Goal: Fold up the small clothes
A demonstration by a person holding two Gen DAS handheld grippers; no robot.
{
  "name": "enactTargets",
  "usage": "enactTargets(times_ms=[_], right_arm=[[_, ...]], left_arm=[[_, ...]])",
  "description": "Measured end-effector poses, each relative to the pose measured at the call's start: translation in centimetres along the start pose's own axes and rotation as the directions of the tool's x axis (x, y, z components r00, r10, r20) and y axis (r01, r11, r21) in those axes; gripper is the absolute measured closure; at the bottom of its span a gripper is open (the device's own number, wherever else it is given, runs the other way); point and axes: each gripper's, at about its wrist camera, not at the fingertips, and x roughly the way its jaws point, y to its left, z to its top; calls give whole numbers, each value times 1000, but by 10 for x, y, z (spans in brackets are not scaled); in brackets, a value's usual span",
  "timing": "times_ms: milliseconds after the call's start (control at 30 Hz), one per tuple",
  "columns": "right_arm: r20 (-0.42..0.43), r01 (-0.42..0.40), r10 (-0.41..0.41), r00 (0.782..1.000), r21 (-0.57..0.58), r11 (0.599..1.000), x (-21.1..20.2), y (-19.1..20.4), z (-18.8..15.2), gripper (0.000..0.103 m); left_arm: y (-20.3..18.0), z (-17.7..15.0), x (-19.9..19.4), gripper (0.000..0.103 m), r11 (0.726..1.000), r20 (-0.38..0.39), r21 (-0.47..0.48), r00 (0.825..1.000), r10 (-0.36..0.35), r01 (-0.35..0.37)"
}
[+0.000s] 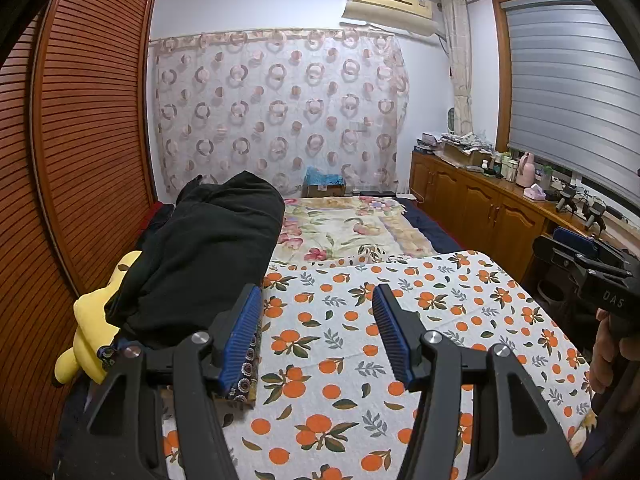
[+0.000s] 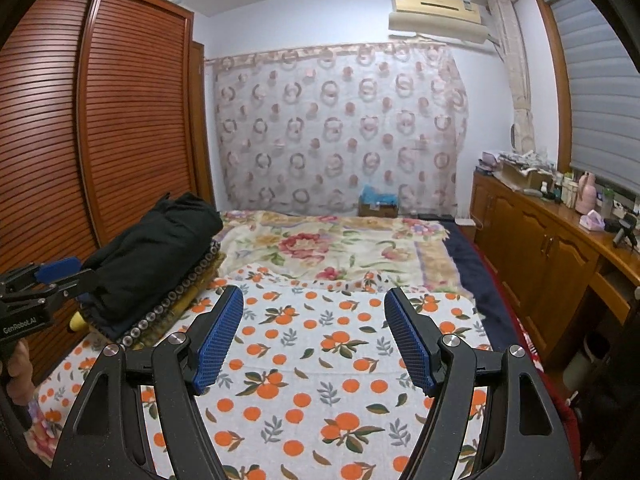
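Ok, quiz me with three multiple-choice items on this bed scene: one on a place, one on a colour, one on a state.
1. Where does the black garment pile lie?
A. on the bed's left side, by the wardrobe
B. on the cabinet under the window
C. between the right tongs

2. What colour is the fruit printed on the near cloth?
A. purple
B. orange
C. green

3. How do the left tongs and right tongs stand?
A. both shut on cloth
B. one holds a sock
C. both open, holding nothing

Answers: 1 A, the pile sits beside the slatted doors. 2 B, orange rounds with leaves cover it. 3 C, bare printed cloth shows through each gap.
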Motion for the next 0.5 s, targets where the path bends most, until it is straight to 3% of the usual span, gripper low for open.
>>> enactTargets(times_ms=[500], right_arm=[[1, 4, -4, 1000, 4, 1000, -1, -3, -2, 28]], left_arm=[[-2, 0, -1, 46, 1000, 8, -1, 1000, 1, -1]])
